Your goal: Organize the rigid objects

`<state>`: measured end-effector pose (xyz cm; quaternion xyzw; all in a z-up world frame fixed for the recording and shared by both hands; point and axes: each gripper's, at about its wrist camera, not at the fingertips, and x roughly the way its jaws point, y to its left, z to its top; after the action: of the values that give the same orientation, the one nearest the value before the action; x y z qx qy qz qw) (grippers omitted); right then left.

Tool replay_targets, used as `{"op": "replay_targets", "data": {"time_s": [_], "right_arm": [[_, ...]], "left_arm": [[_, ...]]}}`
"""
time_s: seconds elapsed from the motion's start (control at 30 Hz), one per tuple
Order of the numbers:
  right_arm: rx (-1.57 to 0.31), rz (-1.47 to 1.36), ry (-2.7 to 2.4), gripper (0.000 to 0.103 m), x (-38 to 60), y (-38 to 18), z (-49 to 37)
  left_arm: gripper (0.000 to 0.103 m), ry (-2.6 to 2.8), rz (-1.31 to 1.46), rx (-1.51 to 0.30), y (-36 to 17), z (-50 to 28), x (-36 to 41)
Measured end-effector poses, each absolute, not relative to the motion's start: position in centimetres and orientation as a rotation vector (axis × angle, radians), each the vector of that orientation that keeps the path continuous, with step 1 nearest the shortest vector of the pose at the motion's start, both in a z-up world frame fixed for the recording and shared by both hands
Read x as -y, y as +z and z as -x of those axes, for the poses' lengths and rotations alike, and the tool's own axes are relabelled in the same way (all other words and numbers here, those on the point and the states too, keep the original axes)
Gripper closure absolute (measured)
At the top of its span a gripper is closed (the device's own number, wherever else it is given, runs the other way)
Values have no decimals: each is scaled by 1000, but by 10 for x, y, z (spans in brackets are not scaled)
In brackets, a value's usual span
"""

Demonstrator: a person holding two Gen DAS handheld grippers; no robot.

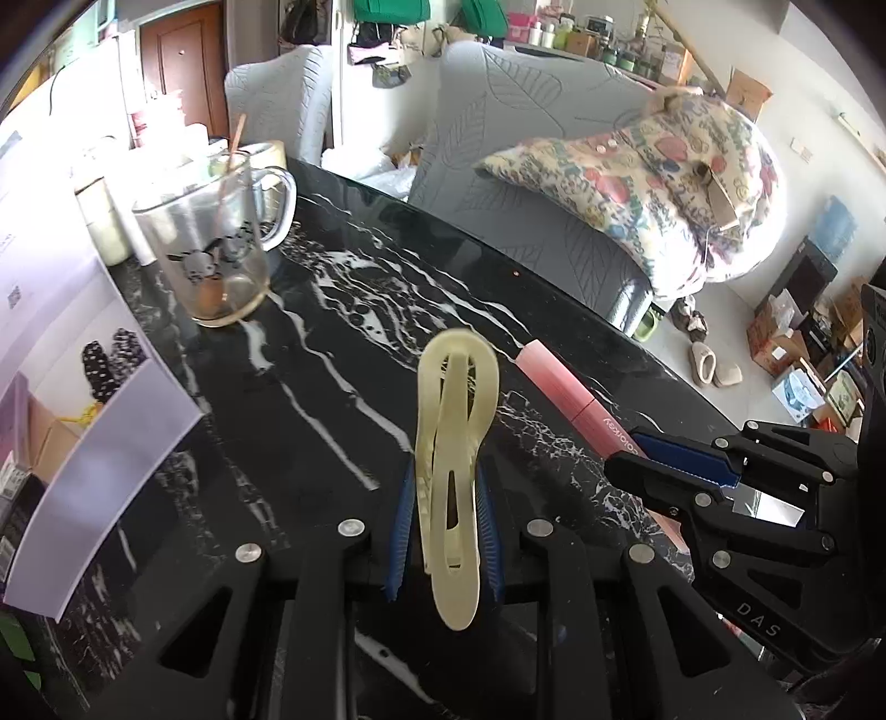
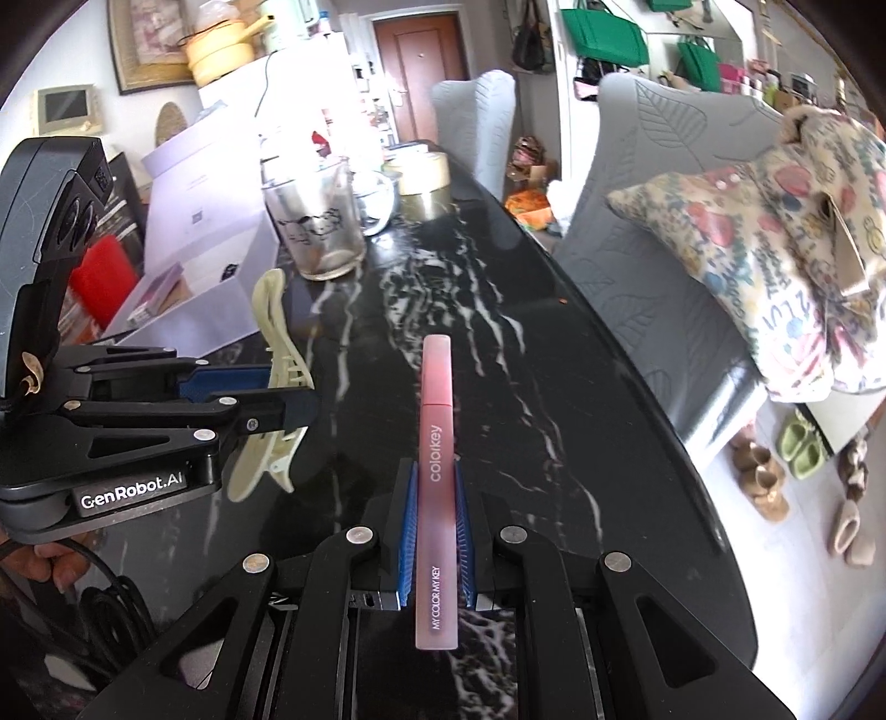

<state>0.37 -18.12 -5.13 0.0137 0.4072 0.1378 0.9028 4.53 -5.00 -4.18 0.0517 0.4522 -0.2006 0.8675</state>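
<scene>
Lived-in home, dining or living area. Black marble-look bench [image 2: 554, 354] with grey leaf-pattern chairs [image 1: 531, 138], floral bedding [image 1: 664, 183] piled on one. Slippers [image 2: 797, 448] on floor, green bags [image 2: 603, 33] hanging, brown entry door [image 2: 421, 50], probably cardboard boxes [image 1: 775, 343] far right.

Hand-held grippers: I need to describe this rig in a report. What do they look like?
Both are matte black with silver rivets and blue ribbed finger pads. The left hand-held gripper reads "GenRobot.AI"; the right hand-held gripper shows "DAS". A black cable trails below the left.
</scene>
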Motion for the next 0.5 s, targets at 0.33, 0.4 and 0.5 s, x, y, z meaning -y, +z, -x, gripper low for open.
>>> {"op": "replay_targets", "data": {"time_s": [0.33,0.4,0.5], "right_arm": [[-821,-24,299,90,174,-42,-1],[-820,-21,304,90,172,-41,-1],[-818,-16,313,90,167,-41,0]], "left_arm": [[81,-409,-73,-871,-16,-31,33],[81,-401,-60,-859,-11,-28,28],[81,-385,-45,-839,-6,-24,20]]}}
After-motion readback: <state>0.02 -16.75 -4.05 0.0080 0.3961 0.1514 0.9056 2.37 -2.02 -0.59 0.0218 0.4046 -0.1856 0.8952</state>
